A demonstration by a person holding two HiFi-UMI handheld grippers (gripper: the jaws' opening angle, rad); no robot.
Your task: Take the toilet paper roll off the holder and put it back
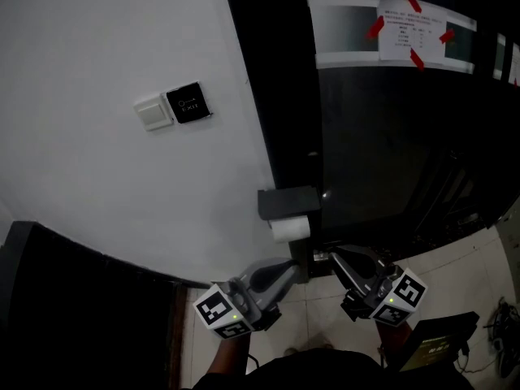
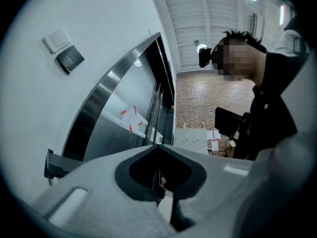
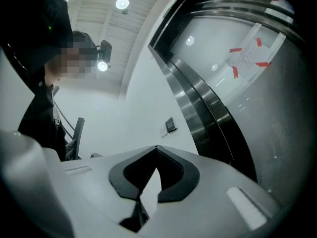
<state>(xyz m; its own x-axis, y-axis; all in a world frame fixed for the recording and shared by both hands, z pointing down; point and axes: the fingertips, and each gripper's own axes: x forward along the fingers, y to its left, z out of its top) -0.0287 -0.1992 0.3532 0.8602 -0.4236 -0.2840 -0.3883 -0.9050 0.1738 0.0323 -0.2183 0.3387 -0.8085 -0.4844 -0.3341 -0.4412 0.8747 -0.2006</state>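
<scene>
- Nearest me, left gripper [image 1: 299,269] and right gripper [image 1: 332,256] sit with jaws together, empty.
- I'd open one wide, then squeeze the toilet paper roll [image 1: 290,228] lightly, below its holder [image 1: 288,202].

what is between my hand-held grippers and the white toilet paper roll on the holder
Nothing visible. In the head view the white toilet paper roll hangs under the black box-shaped wall holder. The left hand-held gripper and the right hand-held gripper sit just below it, jaws shut, with only open space between.
</scene>
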